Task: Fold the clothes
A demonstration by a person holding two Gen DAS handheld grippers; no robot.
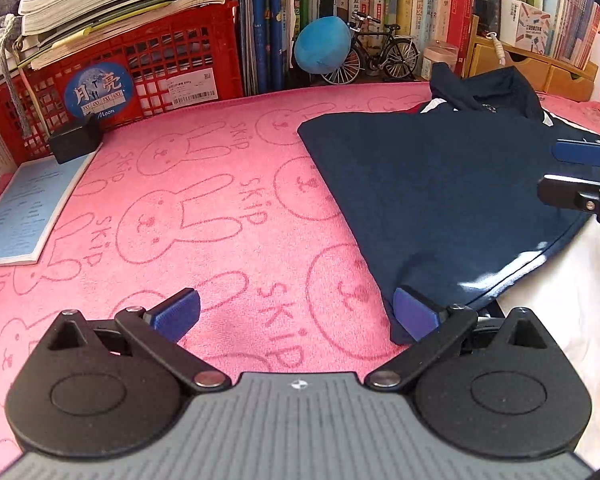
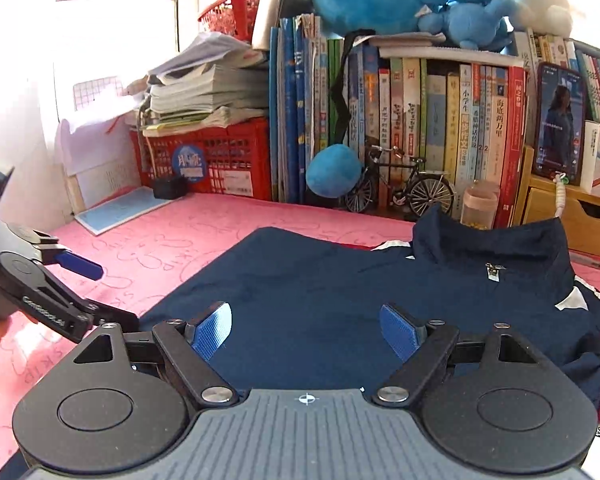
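A navy zip-up jacket (image 2: 320, 276) with white and red trim lies partly folded on the pink rabbit-print mat (image 1: 220, 208), collar toward the books. In the right wrist view my right gripper (image 2: 306, 330) hovers open over the jacket's flat folded panel, with nothing between its blue pads. In the left wrist view my left gripper (image 1: 296, 314) stands open over bare mat at the jacket's (image 1: 440, 184) near left corner; its right pad (image 1: 414, 314) overlaps the cloth's edge. The right gripper (image 1: 572, 172) shows at the right edge, the left gripper (image 2: 96, 292) at the left.
A red crate (image 1: 172, 64) topped with paper stacks stands at the back left, with a black box (image 1: 74, 140) and a blue booklet (image 1: 24, 208) before it. Books, a blue plush (image 1: 320, 50), a model bicycle (image 1: 380, 52), a jar (image 2: 478, 208) and wooden drawers (image 2: 572, 220) line the back.
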